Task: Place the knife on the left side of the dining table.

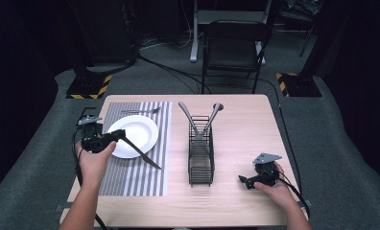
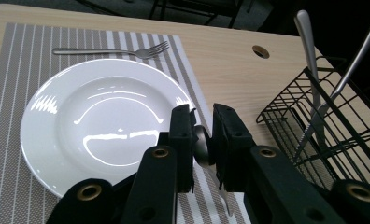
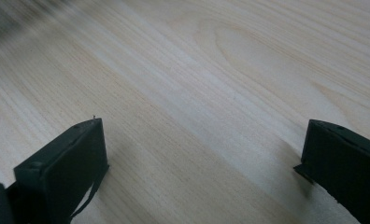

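My left gripper (image 2: 202,135) grasps a knife (image 1: 141,152) by its handle beside the plate (image 2: 80,126). My right gripper (image 3: 202,154) rests on the table (image 3: 211,70), jaws wide apart.

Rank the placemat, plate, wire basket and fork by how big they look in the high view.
1. Striped placemat
2. White plate and wire basket: too alike in apparent size to rank
3. Fork

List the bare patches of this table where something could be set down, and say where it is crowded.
Free: wood between placemat and black wire caddy; wood right of the caddy, up to the right claw. Crowded: the placemat, with plate, fork and the knife in the left claw.
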Motion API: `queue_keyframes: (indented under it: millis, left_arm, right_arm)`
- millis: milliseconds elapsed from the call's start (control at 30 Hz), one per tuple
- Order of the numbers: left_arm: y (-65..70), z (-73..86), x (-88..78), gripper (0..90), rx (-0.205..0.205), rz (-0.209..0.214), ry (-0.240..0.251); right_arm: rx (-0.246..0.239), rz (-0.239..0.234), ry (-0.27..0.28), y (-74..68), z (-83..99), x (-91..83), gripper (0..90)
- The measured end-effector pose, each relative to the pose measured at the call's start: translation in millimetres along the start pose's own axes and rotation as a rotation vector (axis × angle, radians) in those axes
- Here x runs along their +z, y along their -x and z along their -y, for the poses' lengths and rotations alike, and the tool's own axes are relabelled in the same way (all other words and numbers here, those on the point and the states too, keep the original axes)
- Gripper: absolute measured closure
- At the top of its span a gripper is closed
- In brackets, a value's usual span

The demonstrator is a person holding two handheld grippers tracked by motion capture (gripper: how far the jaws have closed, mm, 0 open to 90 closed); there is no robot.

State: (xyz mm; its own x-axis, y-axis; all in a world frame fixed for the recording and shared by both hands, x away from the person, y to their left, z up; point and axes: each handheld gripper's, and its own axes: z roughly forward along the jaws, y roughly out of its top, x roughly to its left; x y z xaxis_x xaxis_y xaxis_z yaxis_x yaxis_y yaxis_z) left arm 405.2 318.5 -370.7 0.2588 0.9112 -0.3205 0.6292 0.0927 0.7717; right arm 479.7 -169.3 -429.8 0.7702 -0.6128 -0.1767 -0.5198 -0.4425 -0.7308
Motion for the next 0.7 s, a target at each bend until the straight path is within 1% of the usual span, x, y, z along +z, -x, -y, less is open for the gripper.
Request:
queue_keyframes:
  millis: [33, 67, 133, 233, 267, 333, 433, 467, 500, 633, 700]
  left_arm:
    - [-2.7, 1.7, -0.5, 78.2, -0.011, -0.002, 0.0]
    - [-4.6, 2.7, -0.6, 77.9, -0.012, -0.006, 0.004]
    - [-9.4, 5.7, -1.6, 77.6, -0.026, -0.006, 0.004]
    - [-17.2, 10.8, -2.3, 76.8, -0.04, -0.019, 0.014]
    - [-19.7, 12.4, -3.1, 76.5, -0.047, -0.018, 0.008]
    - [-25.0, 15.2, -3.5, 76.1, -0.054, -0.018, 0.011]
    - [-33.9, 22.1, -4.7, 75.6, -0.08, -0.018, 0.016]
    - [-35.9, 24.3, -4.5, 75.5, -0.093, -0.018, 0.025]
    - [-38.8, 26.5, -5.0, 75.3, -0.093, -0.02, 0.028]
    - [-48.5, 35.2, -6.2, 74.5, -0.125, -0.017, 0.033]
    - [-50.5, 36.8, -6.5, 74.2, -0.131, -0.016, 0.031]
  right_arm:
    - [0.0, -0.001, 0.0, 0.0, 0.0, 0.0, 0.0]
    - [0.0, -0.001, 0.0, 0.0, 0.0, 0.0, 0.0]
    - [0.0, -0.001, 0.0, 0.0, 0.0, 0.0, 0.0]
    - [0.0, 0.0, 0.0, 0.0, 0.0, 0.0, 0.0]
    - [0.0, 0.0, 0.0, 0.0, 0.0, 0.0, 0.0]
    - [0.0, 0.0, 0.0, 0.0, 0.0, 0.0, 0.0]
    - [0.0, -0.001, 0.0, 0.0, 0.0, 0.0, 0.0]
    - [0.0, -0.001, 0.0, 0.0, 0.0, 0.0, 0.0]
    - [0.0, -0.001, 0.0, 0.0, 0.0, 0.0, 0.0]
    - [0.0, -0.001, 0.0, 0.0, 0.0, 0.0, 0.0]
    - [0.0, 0.0, 0.0, 0.0, 0.0, 0.0, 0.0]
